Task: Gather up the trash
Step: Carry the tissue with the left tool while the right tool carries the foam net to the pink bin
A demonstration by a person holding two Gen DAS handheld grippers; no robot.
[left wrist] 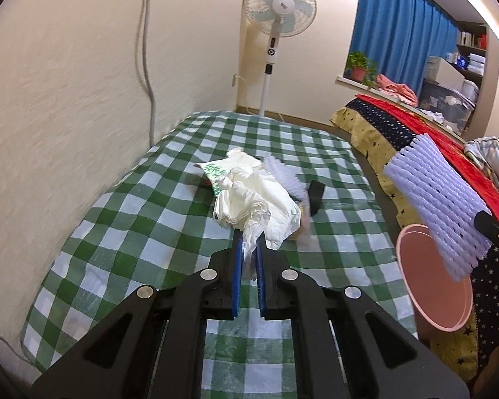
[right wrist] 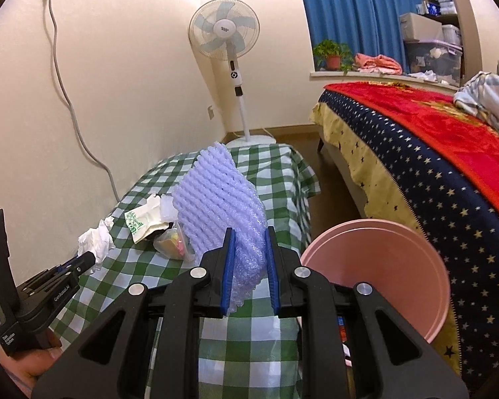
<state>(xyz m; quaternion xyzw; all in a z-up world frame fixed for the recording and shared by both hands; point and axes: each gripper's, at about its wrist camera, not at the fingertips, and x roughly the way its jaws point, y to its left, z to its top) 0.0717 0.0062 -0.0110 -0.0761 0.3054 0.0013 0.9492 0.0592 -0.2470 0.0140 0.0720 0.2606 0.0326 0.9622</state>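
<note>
Foam netting (right wrist: 218, 199) sits clamped in the right gripper (right wrist: 249, 266), pink bin (right wrist: 376, 266) just to its right and lower; left gripper (left wrist: 249, 259), farther off, pinches crumpled white tissue (left wrist: 256, 206) above the checked table (left wrist: 116, 249).

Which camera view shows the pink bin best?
The right wrist view: the pink bin shows most of its round rim and its inside. In the left wrist view the pink bin sits at the right edge, partly hidden behind the foam net.

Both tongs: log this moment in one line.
left tongs: shut on white tissue | right tongs: shut on foam net | pink bin: nearby
</note>
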